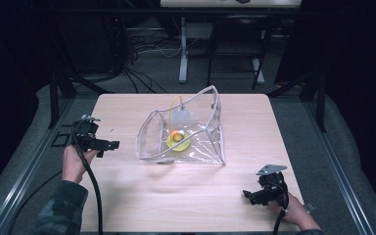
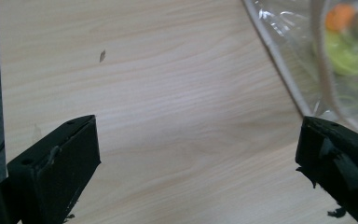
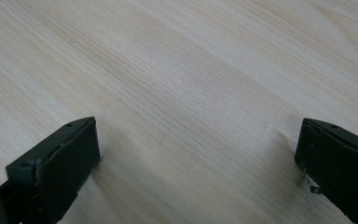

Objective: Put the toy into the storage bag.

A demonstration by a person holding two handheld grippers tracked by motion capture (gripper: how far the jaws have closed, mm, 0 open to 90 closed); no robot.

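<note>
A clear plastic pouch stands open in the middle of the wooden table. Inside it lie a yellow-green round item with a small orange piece on it, and a pale translucent object behind. My left gripper is open at the table's left, its jaws pointing toward the pouch with a gap between. In the left gripper view the pouch edge sits at the upper right, just beyond the right jaw. My right gripper is open near the front right, over bare wood.
Dark floor with cables and metal desk legs lies beyond the table's far edge. Metal rails run along the table's left and right sides. Bare wood spreads in front of the pouch.
</note>
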